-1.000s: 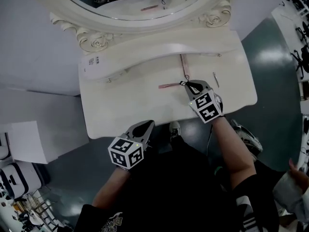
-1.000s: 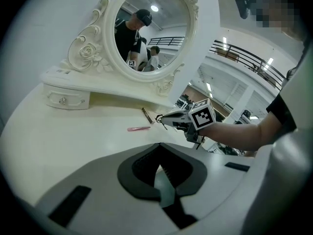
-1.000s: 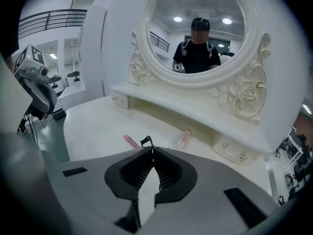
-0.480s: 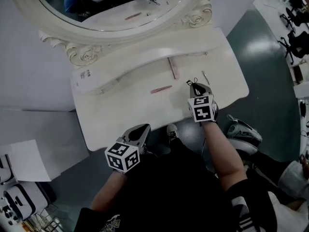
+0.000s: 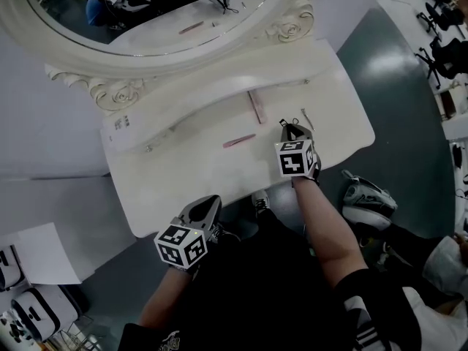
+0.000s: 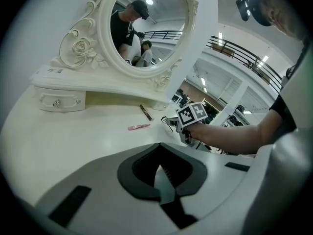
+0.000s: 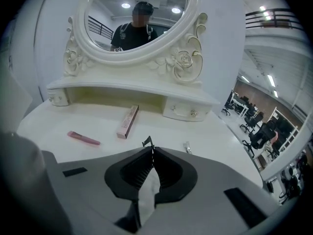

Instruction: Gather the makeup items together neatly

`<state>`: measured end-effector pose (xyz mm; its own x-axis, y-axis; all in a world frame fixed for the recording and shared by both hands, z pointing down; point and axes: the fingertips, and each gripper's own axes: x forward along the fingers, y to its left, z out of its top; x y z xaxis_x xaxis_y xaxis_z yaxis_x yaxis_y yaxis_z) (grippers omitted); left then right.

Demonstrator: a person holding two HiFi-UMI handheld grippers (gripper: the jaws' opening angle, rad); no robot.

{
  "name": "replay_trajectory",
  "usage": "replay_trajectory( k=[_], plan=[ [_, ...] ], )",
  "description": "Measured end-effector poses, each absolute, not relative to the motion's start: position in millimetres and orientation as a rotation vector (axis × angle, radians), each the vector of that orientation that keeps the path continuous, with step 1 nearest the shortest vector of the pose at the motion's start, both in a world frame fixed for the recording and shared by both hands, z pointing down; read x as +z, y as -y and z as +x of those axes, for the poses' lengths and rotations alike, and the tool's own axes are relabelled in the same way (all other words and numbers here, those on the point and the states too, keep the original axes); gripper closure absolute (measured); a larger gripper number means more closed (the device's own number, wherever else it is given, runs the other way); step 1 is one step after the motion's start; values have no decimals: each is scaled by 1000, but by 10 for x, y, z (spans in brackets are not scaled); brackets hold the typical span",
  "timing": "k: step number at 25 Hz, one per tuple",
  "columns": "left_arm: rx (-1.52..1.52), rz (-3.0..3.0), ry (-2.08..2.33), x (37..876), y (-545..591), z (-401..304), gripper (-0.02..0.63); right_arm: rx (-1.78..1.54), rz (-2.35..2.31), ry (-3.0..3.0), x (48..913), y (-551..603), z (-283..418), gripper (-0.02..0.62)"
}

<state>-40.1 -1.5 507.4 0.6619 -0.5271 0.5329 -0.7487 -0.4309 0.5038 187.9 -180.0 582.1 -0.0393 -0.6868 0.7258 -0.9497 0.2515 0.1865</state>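
I see my right tongs (image 5: 287, 127) pinched on a small black item (image 7: 146, 142), too tiny to identify, over the tabletop (image 5: 183, 174); pink tube (image 5: 239, 141) and slim box (image 5: 255, 107) lie nearby. My left tongs (image 5: 207, 203) sit closed and empty at the near edge.

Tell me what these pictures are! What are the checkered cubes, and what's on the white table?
A person holds a grabbing tool in each hand; the checkered cubes are part of those tools. One picture comes from a camera on the person's head, looking down. The other two come from cameras riding on the left tool and the right tool. On the dressing table, in front of its mirror, lie a pink stick, a long box and a small silver thing. The right tool's fingers pinch a tiny black thing, too small to name. The left tool's fingers are shut and empty.
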Motion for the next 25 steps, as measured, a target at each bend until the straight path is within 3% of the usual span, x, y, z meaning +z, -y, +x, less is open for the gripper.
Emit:
replay_trajectory(
  k=[25],
  plan=[
    [395,2121,964,5121,89,-473,598,593,1622,1715,5947,2030,1821,554]
  ],
)
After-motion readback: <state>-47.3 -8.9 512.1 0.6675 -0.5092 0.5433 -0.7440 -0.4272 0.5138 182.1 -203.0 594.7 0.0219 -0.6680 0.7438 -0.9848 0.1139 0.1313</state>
